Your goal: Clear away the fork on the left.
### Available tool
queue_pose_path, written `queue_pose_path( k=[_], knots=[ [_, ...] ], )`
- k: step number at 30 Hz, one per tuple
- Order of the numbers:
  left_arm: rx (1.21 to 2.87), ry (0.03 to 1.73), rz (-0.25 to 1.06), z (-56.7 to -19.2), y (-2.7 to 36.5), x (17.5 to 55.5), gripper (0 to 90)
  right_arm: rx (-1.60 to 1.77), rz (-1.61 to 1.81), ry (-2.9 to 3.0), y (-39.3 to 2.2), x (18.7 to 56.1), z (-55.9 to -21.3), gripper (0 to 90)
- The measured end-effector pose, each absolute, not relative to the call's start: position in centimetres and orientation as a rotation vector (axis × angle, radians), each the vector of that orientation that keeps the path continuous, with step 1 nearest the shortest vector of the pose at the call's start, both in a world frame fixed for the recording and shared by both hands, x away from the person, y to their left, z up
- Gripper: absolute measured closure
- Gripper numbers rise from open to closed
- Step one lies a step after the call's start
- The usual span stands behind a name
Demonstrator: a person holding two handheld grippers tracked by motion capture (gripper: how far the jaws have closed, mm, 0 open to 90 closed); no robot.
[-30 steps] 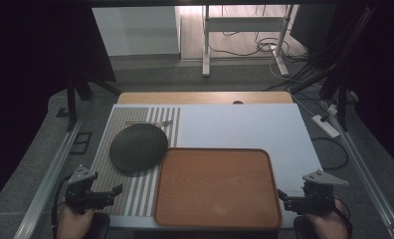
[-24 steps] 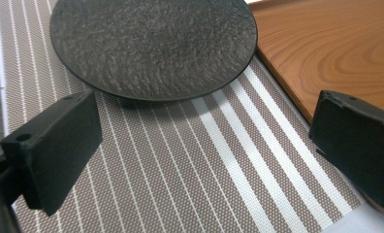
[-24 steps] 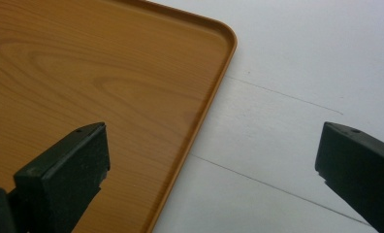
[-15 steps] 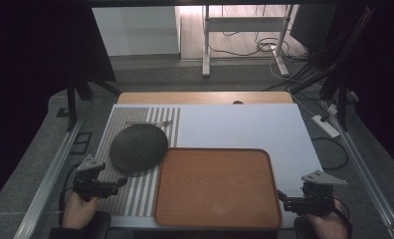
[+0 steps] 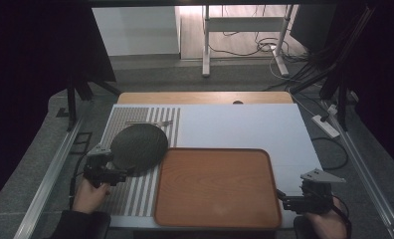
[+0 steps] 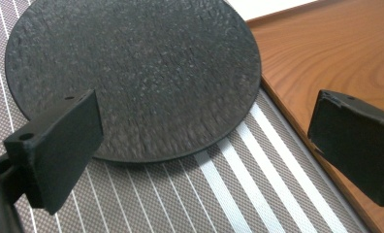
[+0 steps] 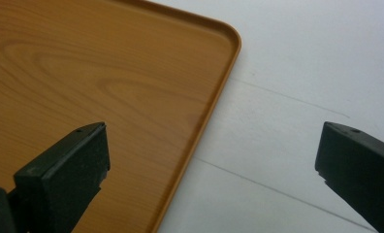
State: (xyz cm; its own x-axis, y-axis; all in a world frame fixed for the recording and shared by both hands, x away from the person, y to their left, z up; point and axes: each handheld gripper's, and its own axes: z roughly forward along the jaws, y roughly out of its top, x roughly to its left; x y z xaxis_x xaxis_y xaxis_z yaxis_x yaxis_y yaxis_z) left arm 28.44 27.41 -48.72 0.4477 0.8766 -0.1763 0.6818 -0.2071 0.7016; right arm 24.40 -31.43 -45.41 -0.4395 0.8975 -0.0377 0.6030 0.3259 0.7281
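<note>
Wooden tray (image 5: pixel 217 186) is sitting bare at the lower middle of the frame. Just left of it, the dark round plate (image 5: pixel 139 147) is lying on the striped mat (image 5: pixel 135 191), its edge close to the tray's rim. The left gripper (image 5: pixel 116 175) is hovering beside the plate, jaws wide. The right gripper (image 5: pixel 284 196), jaws wide too, is waiting over the tray's lower right corner and the white counter (image 5: pixel 245 124).

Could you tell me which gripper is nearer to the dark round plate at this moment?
The left. The left gripper sits open at the near-left edge of the dark round plate, on the striped mat. The right gripper is open too, beyond the wooden tray's far side.
</note>
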Motion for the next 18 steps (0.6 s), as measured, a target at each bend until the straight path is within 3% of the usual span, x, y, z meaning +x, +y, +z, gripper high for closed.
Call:
queue_pose_path(
  k=[18],
  knots=[
    [1.984,1.319,0.28,-48.7,27.2,32.6,0.3,1.268,0.881,2.202,-30.9,24.6,-45.6,0.0]
  ],
)
